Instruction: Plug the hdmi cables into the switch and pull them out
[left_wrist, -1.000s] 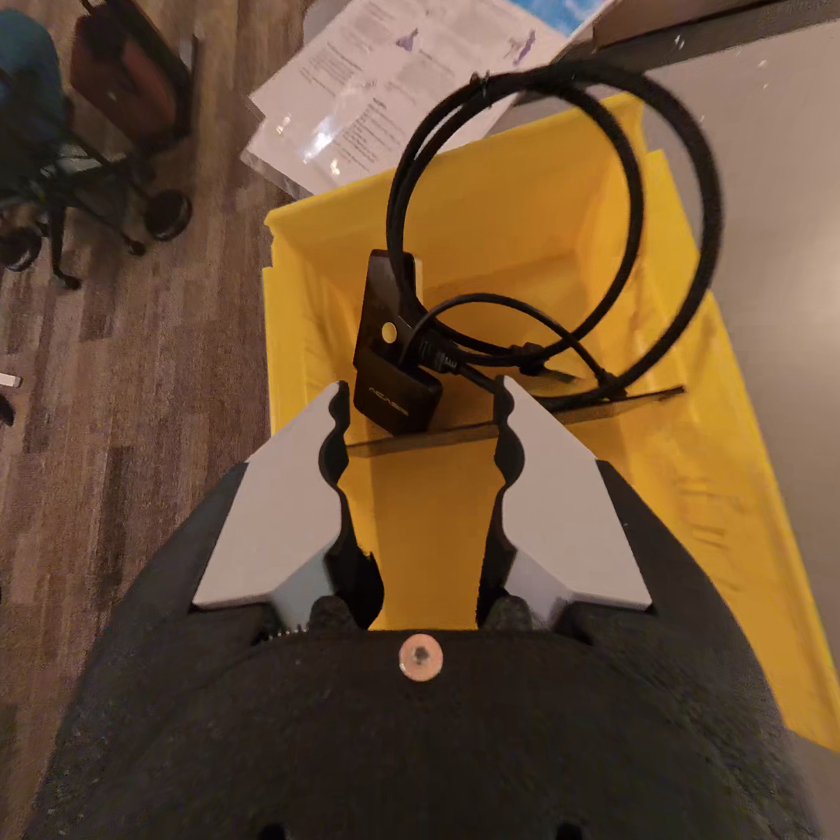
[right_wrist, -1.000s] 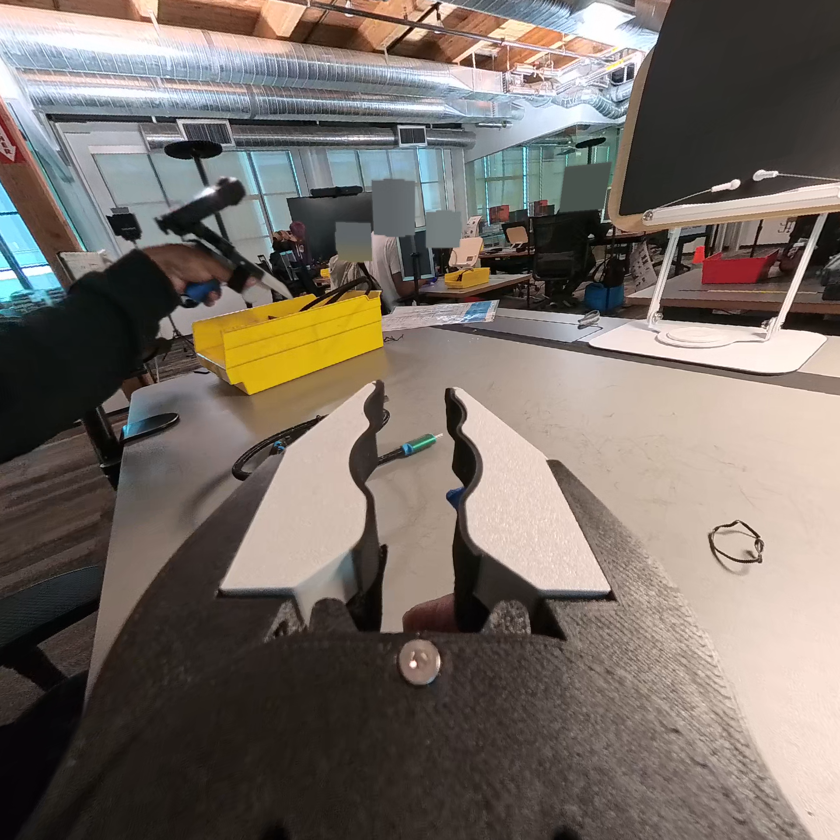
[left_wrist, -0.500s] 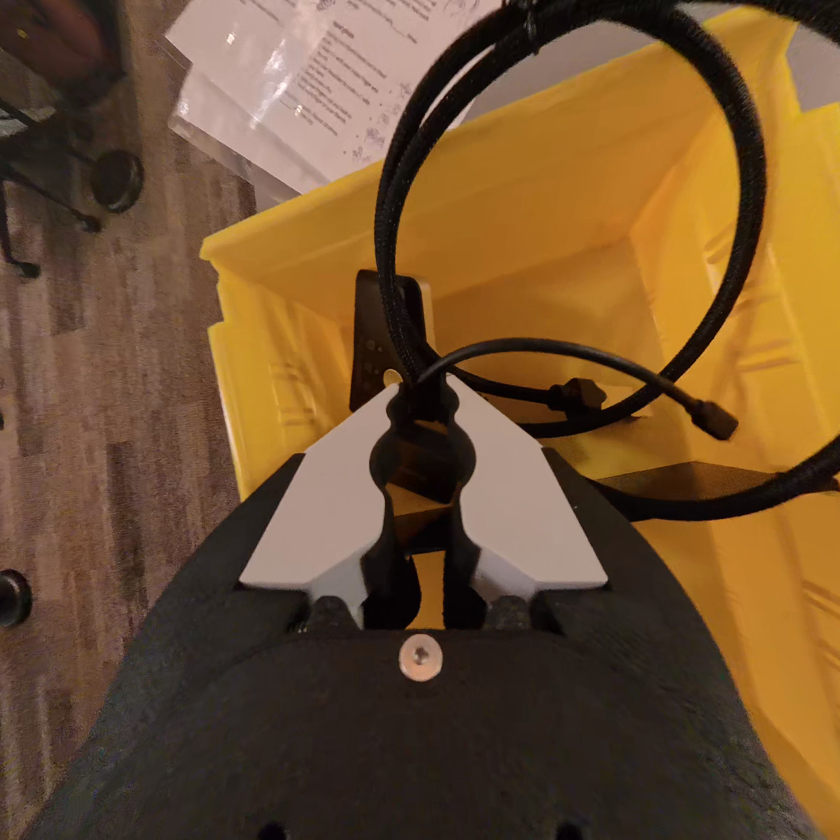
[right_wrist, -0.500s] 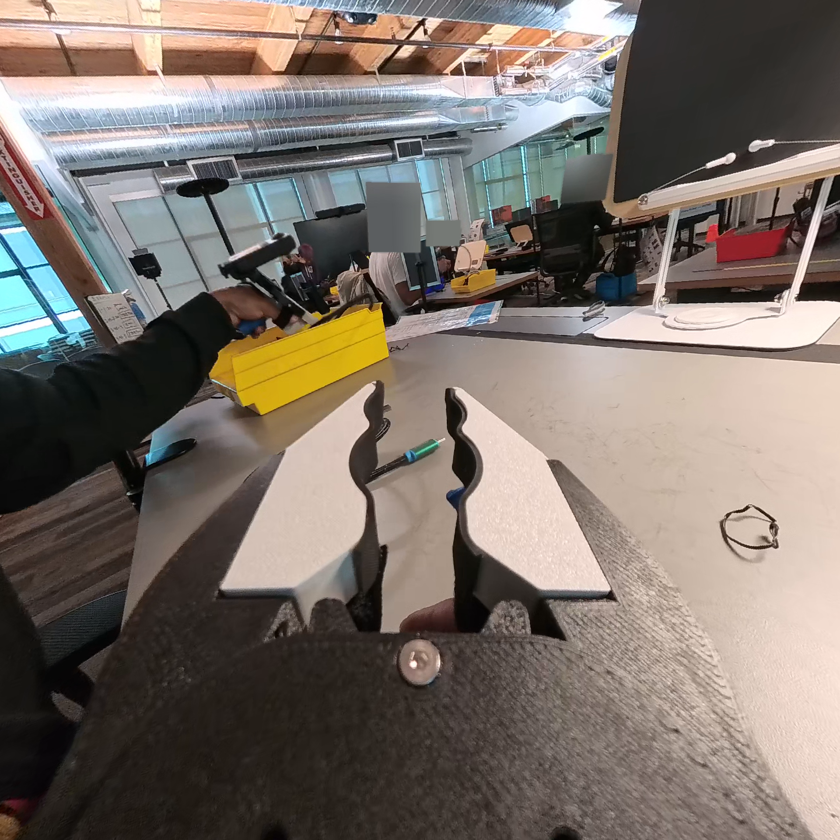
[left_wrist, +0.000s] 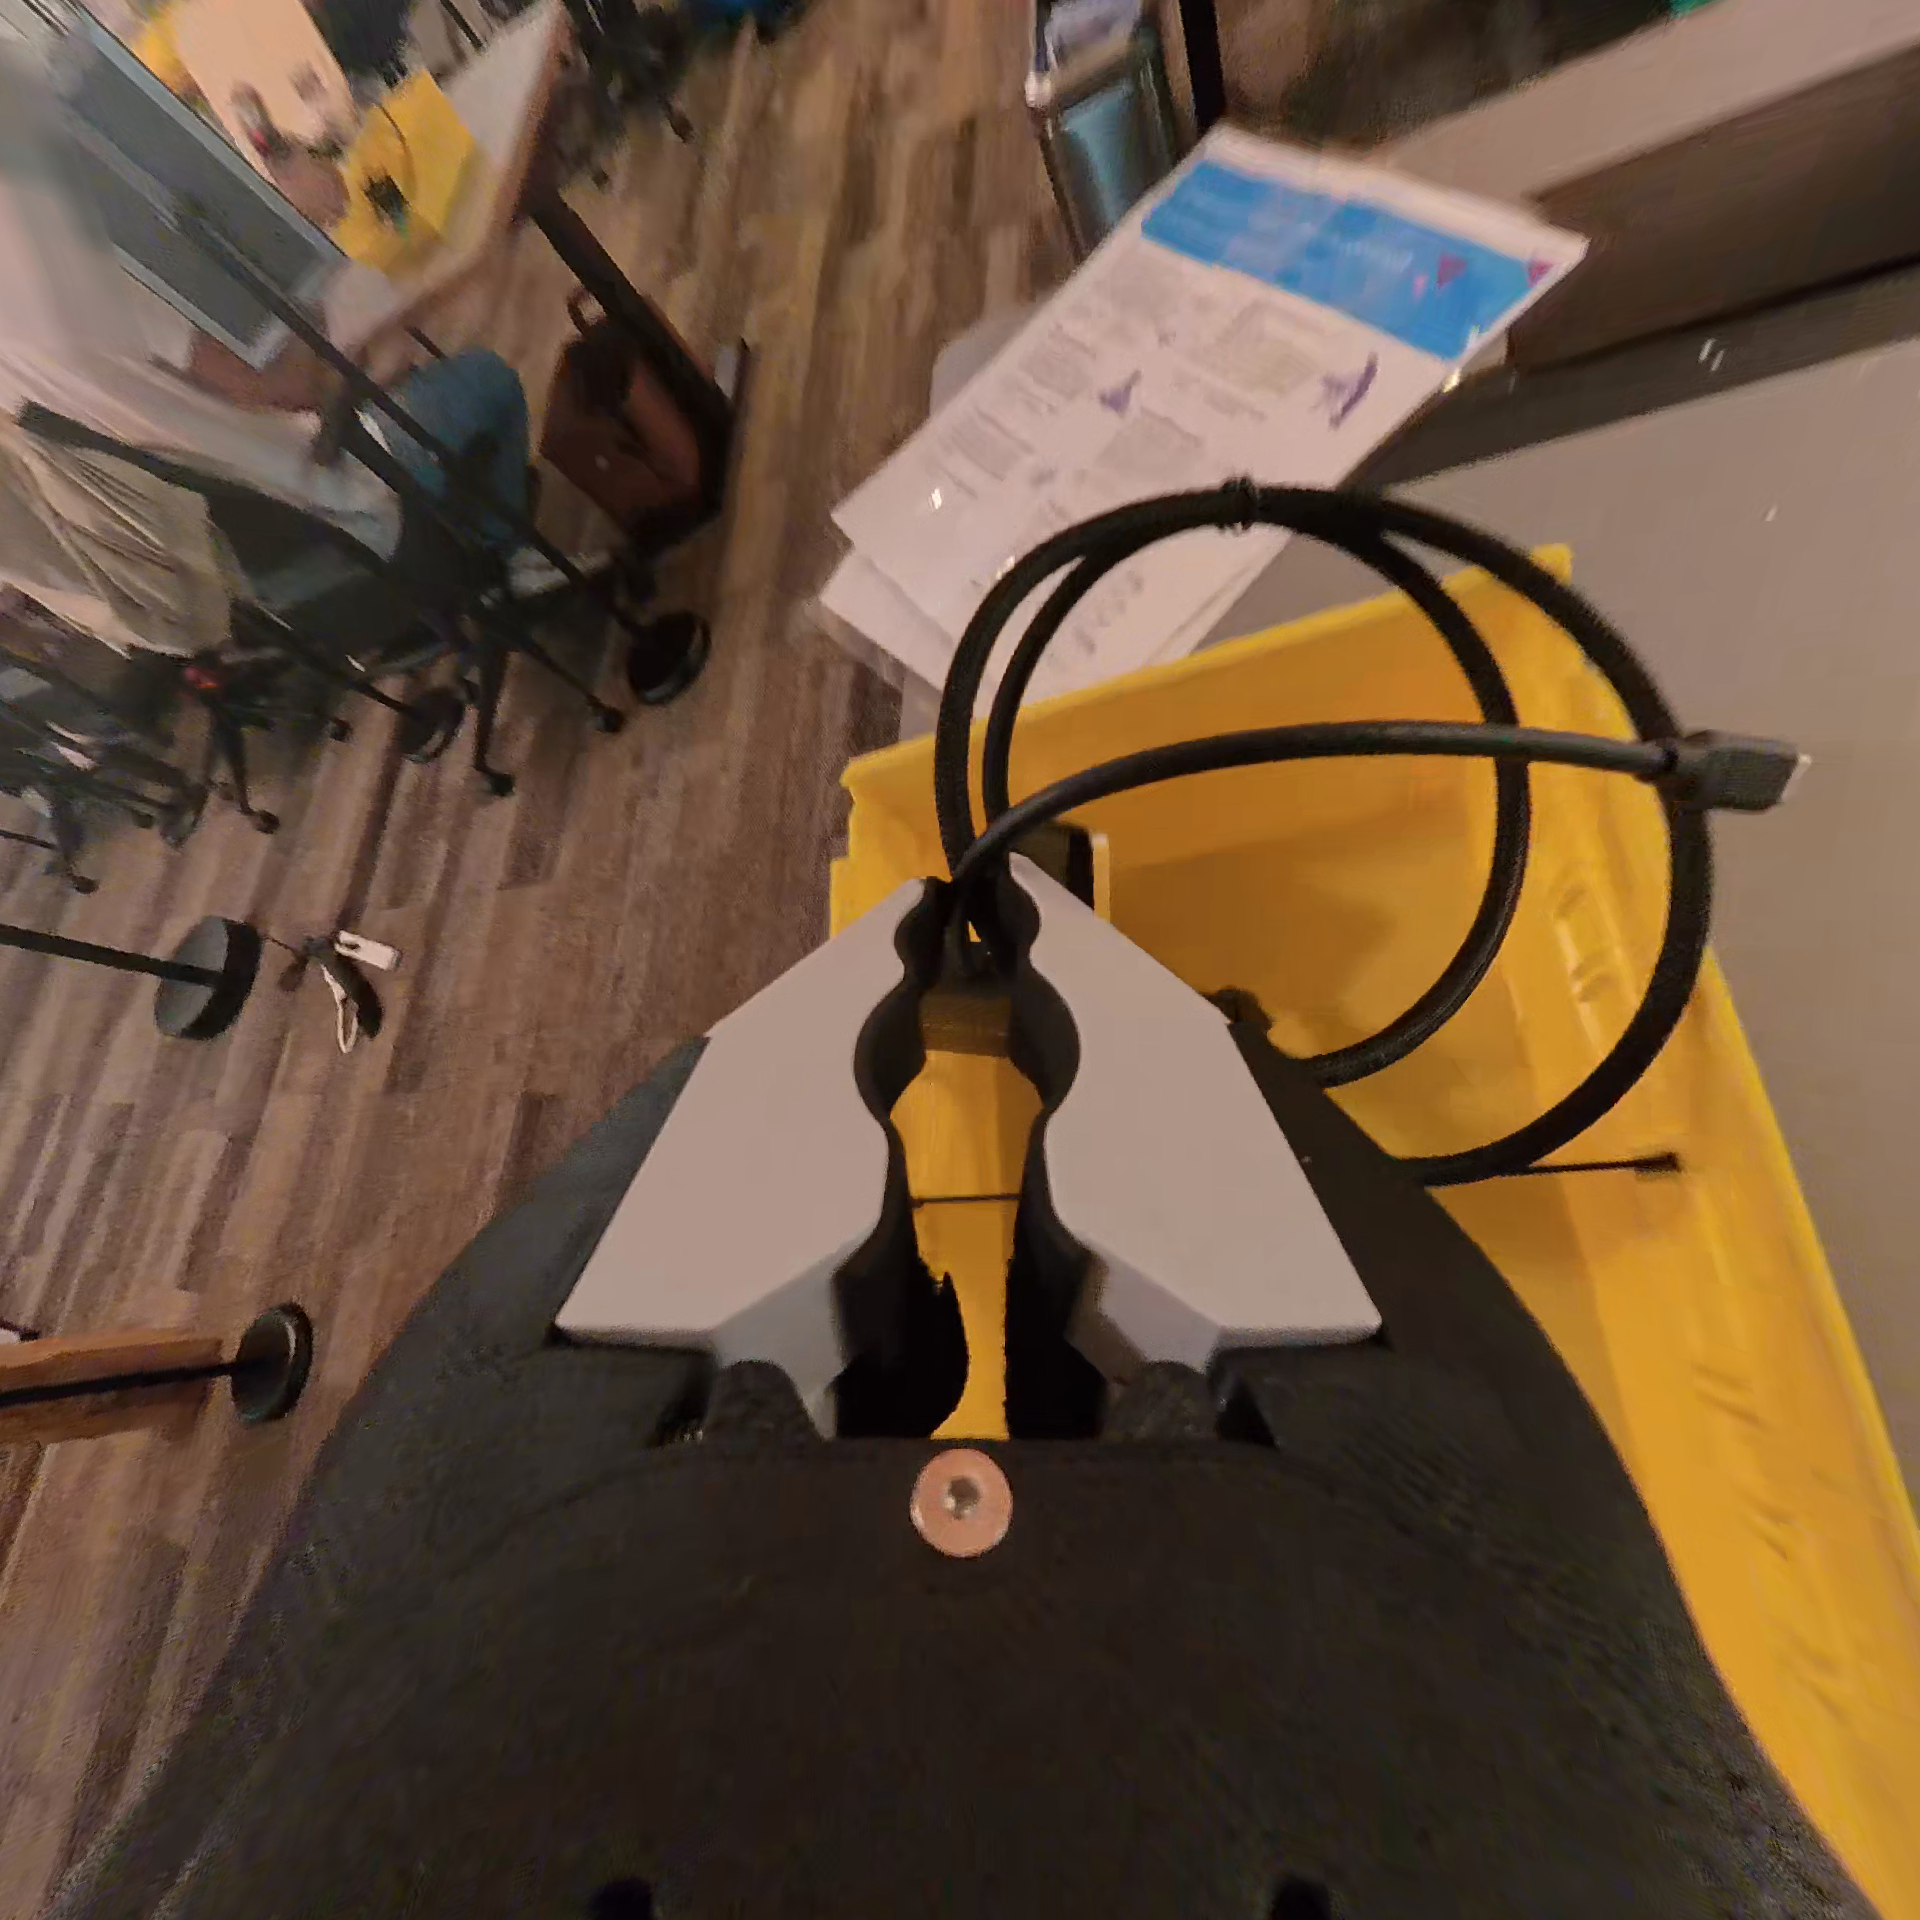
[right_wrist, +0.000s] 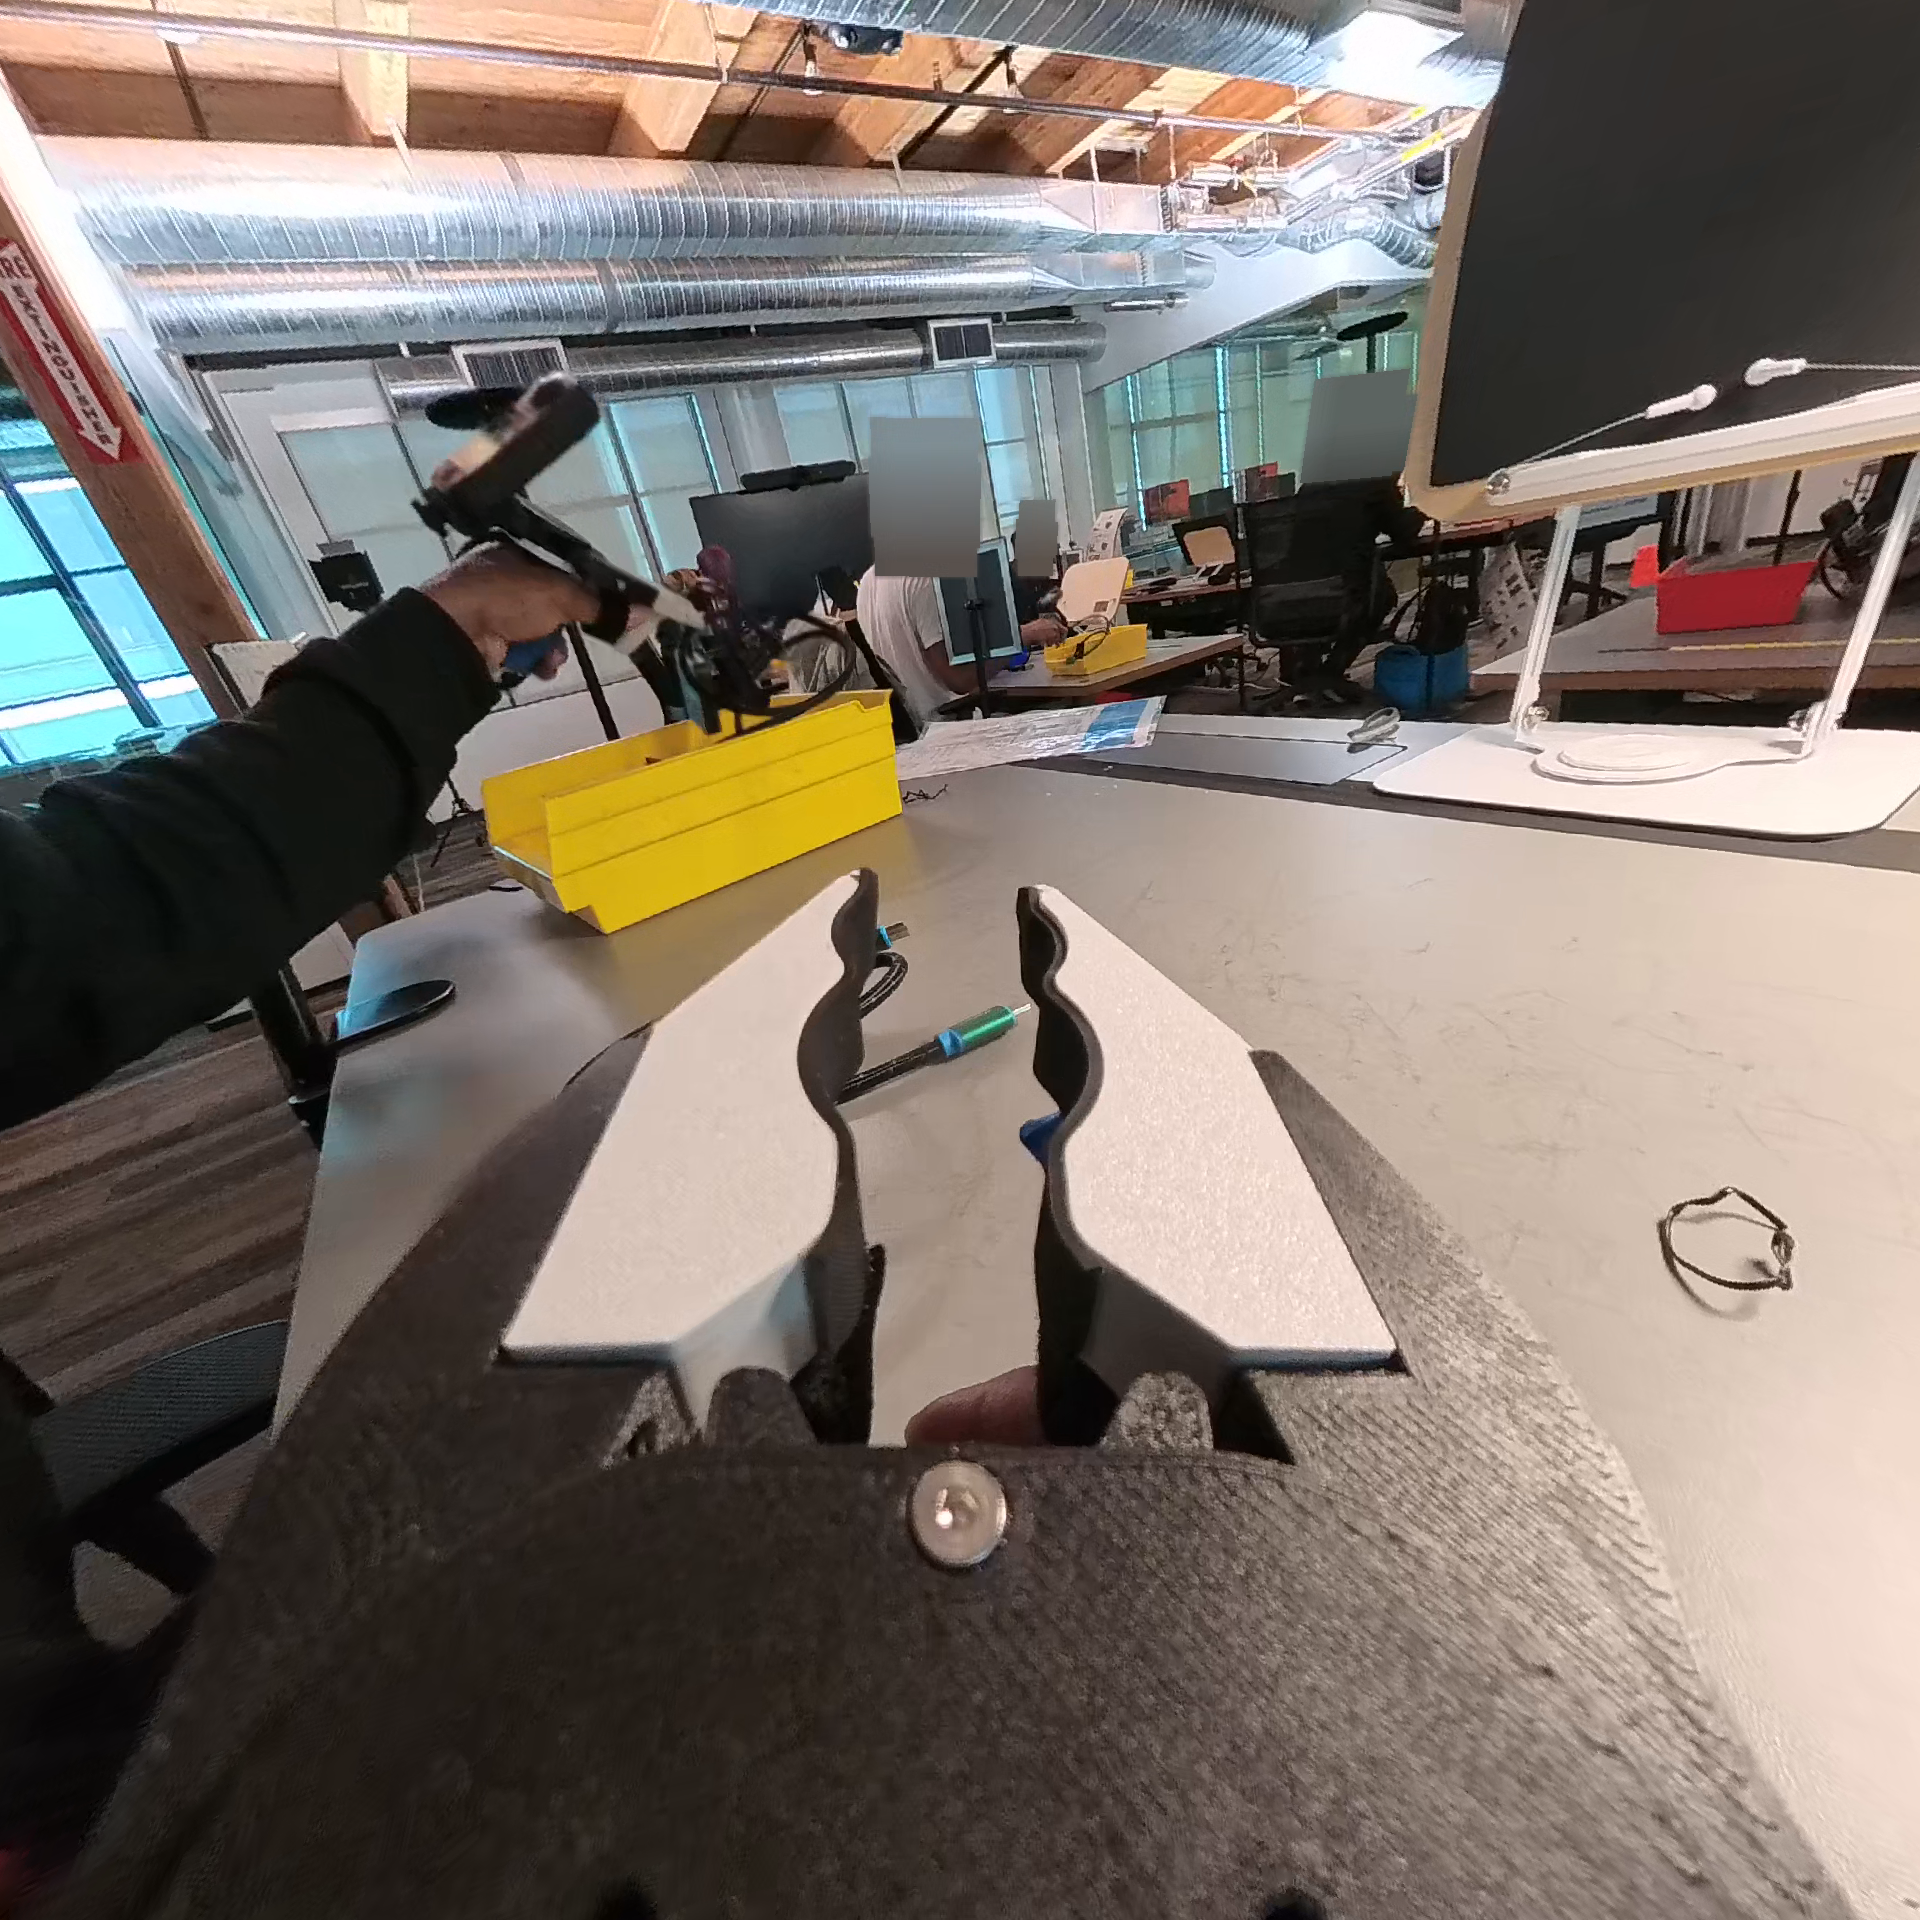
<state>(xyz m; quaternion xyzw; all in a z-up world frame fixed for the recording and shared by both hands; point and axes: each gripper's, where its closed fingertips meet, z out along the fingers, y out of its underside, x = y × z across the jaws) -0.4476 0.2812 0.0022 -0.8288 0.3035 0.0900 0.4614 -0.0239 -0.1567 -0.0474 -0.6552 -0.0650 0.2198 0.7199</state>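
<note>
left gripper (left_wrist: 971, 914): fingertips pinched together on black cable at their tips, held above the yellow bin; seen from the right wrist view (right_wrist: 665, 634) it is raised over the bin's far end in a hand with a dark sleeve
hdmi cable (left_wrist: 1496, 831): black braided loops rise out of the bin, a thinner lead arcs right and ends in a free plug (left_wrist: 1735, 774) in the air
switch (left_wrist: 1075, 852): only a dark sliver with a pale edge shows behind the left fingertips, over the bin; whether it hangs or is touched, cannot tell
yellow bin (left_wrist: 1558, 1403): on the grey table (right_wrist: 1455, 1039), near its left edge; thin dark divider inside
right gripper (right_wrist: 945, 904): jaws apart, nothing between them, low over the table
green-tipped cable (right_wrist: 966, 1034): lies flat on the table just past the right fingers
small wire loop (right_wrist: 1730, 1242): on the table, well to the right
printed sheet (left_wrist: 1195, 384): beyond the bin, overhanging the table edge
</note>
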